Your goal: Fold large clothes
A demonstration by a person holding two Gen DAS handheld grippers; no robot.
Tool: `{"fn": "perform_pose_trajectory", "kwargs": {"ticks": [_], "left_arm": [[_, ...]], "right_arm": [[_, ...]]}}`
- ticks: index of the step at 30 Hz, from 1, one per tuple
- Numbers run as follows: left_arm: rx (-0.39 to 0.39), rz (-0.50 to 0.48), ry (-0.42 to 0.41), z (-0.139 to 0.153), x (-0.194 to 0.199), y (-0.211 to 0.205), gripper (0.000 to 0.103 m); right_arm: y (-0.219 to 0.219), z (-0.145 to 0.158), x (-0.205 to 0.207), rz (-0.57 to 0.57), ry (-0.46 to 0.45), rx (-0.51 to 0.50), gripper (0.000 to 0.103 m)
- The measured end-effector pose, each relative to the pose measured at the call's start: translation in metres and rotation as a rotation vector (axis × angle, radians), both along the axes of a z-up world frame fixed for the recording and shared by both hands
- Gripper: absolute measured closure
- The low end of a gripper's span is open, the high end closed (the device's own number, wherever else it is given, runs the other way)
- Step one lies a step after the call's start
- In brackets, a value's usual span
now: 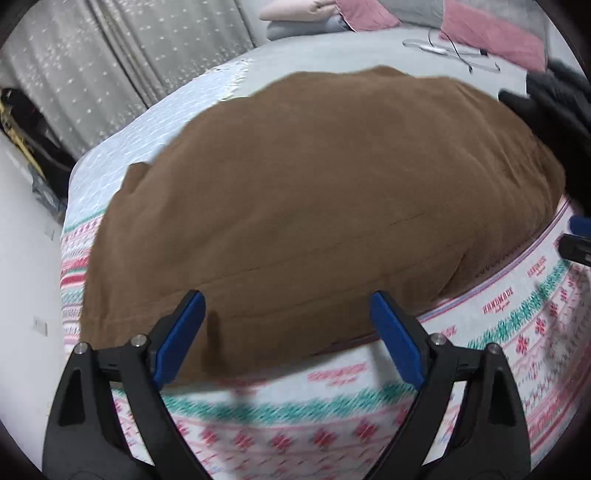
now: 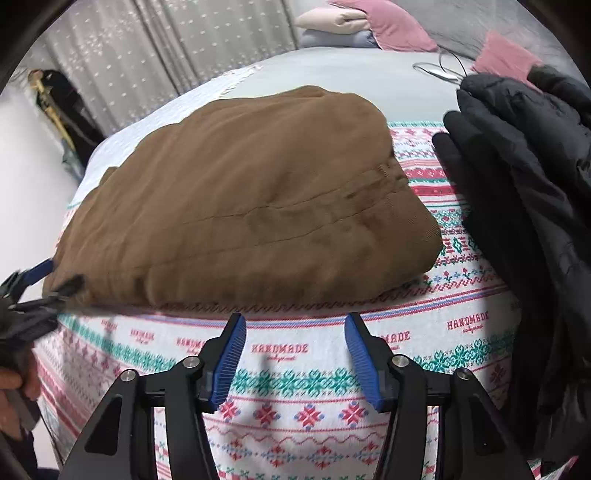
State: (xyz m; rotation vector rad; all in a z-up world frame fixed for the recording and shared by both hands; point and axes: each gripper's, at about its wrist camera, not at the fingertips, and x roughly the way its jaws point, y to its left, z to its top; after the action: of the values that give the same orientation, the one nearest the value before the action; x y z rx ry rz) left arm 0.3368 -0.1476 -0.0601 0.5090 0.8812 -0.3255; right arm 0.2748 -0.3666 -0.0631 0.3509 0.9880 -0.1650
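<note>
A brown garment (image 1: 314, 192) lies folded into a thick bundle on a patterned blanket (image 1: 295, 424) on the bed. My left gripper (image 1: 287, 299) hovers over its near edge, jaws wide open, nothing between them. In the right wrist view the brown garment (image 2: 240, 192) fills the middle. My right gripper (image 2: 295, 319) stands open over the blanket (image 2: 314, 369) just short of the garment's near edge, holding nothing. The left gripper (image 2: 55, 278) shows blurred at the garment's left corner, with a hand (image 2: 14, 384) below it.
A black puffy jacket (image 2: 524, 177) lies heaped on the right of the blanket. Behind are grey bedding (image 2: 332, 74), pink pillows (image 2: 391, 26), folded clothes (image 2: 332, 22) and a cable (image 2: 439, 70). A grey curtain (image 2: 166, 44) hangs at the back left.
</note>
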Motion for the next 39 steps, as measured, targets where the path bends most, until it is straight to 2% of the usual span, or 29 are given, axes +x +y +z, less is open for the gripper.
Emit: {"fn": "perform_pose_trajectory", "kwargs": {"ticks": [2, 7, 9, 10, 11, 12, 14, 16, 18, 19, 21, 23, 32, 39], "left_arm": [[0.017, 0.018, 0.005, -0.005, 0.011, -0.007, 0.001], [0.024, 0.030, 0.108, -0.008, 0.042, -0.011, 0.000], [0.044, 0.037, 0.185, -0.004, 0.051, -0.014, 0.000], [0.033, 0.049, 0.218, 0.002, 0.053, -0.013, 0.004], [-0.018, 0.053, 0.237, 0.014, 0.054, -0.011, 0.006], [-0.071, 0.040, 0.226, 0.029, 0.053, -0.009, 0.007], [-0.096, 0.025, 0.178, 0.046, 0.054, -0.010, 0.007], [-0.063, 0.029, 0.165, 0.038, 0.066, -0.017, 0.007], [0.000, 0.057, 0.236, 0.003, 0.081, -0.025, 0.006], [0.009, 0.065, 0.239, -0.010, 0.086, -0.028, 0.003], [0.028, 0.081, 0.169, -0.013, 0.092, -0.032, 0.001], [0.046, 0.120, 0.139, -0.013, 0.106, -0.036, 0.000], [0.138, 0.220, 0.090, -0.012, 0.190, -0.063, 0.000], [0.145, 0.294, 0.045, -0.013, 0.252, -0.074, 0.000]], "right_arm": [[-0.001, 0.002, -0.003, -0.005, -0.017, 0.024, 0.029], [-0.006, 0.003, -0.005, -0.026, -0.027, 0.104, 0.028], [-0.004, 0.005, -0.007, -0.027, -0.031, 0.117, 0.028], [-0.004, 0.006, -0.008, -0.025, -0.035, 0.127, 0.028], [-0.005, 0.007, -0.008, -0.024, -0.041, 0.137, 0.028], [-0.005, 0.008, -0.009, -0.024, -0.046, 0.137, 0.028], [-0.005, 0.010, -0.010, -0.023, -0.052, 0.130, 0.028], [-0.006, 0.012, -0.011, -0.028, -0.055, 0.129, 0.028], [-0.004, 0.012, -0.011, -0.028, -0.055, 0.143, 0.028], [-0.003, 0.011, -0.011, -0.025, -0.051, 0.144, 0.028], [-0.002, 0.011, -0.011, -0.021, -0.046, 0.140, 0.028], [-0.002, 0.011, -0.011, -0.021, -0.046, 0.139, 0.028], [-0.003, 0.010, -0.010, -0.015, -0.036, 0.139, 0.028], [0.001, 0.014, -0.013, 0.004, -0.040, 0.105, 0.027]]}}
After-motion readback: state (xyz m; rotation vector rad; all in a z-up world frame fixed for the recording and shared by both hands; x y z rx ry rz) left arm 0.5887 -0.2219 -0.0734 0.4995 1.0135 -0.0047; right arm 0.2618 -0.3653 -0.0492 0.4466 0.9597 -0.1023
